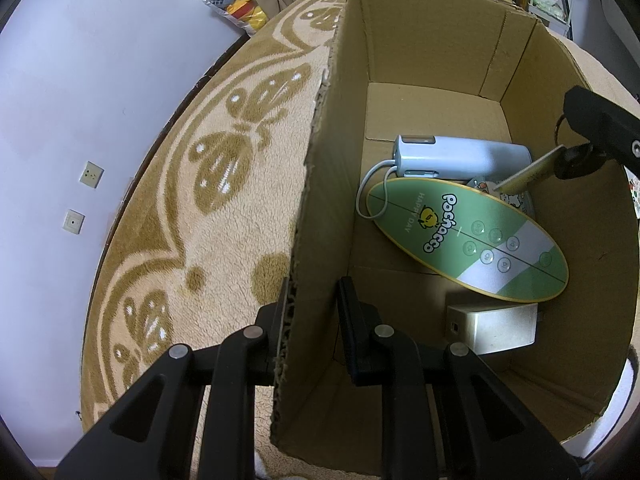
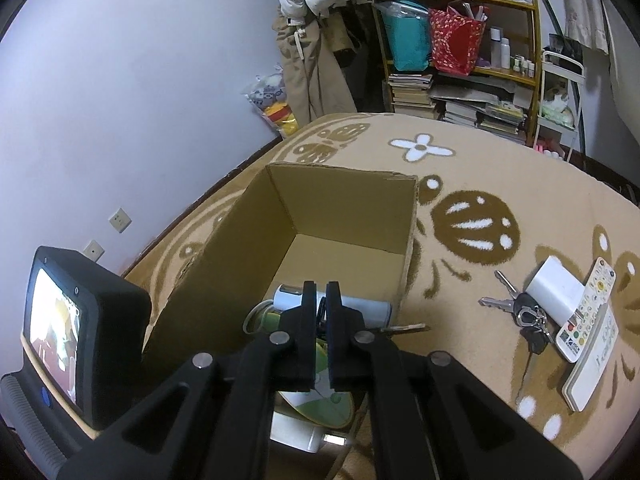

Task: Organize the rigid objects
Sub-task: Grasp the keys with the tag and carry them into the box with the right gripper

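Observation:
An open cardboard box (image 1: 432,40) stands on the patterned carpet. My left gripper (image 1: 314,300) is open and straddles the box's left wall, one finger outside and one inside. My right gripper (image 2: 320,292) hangs over the box, shut on a dark bunch of keys (image 1: 572,160) with a flat tan tag (image 1: 528,172). On the box floor lie a pale blue corded device (image 1: 460,156), a green oval board (image 1: 468,240) and a cream block (image 1: 492,328). On the carpet to the right are another key bunch (image 2: 516,308), a white block (image 2: 554,290) and two remotes (image 2: 588,308).
The box sits near the carpet's left edge, close to a lilac wall (image 2: 120,80) with sockets. Shelves (image 2: 460,60) with bags, books and hung coats stand behind the carpet. A bag of plush toys (image 2: 274,104) leans on the wall.

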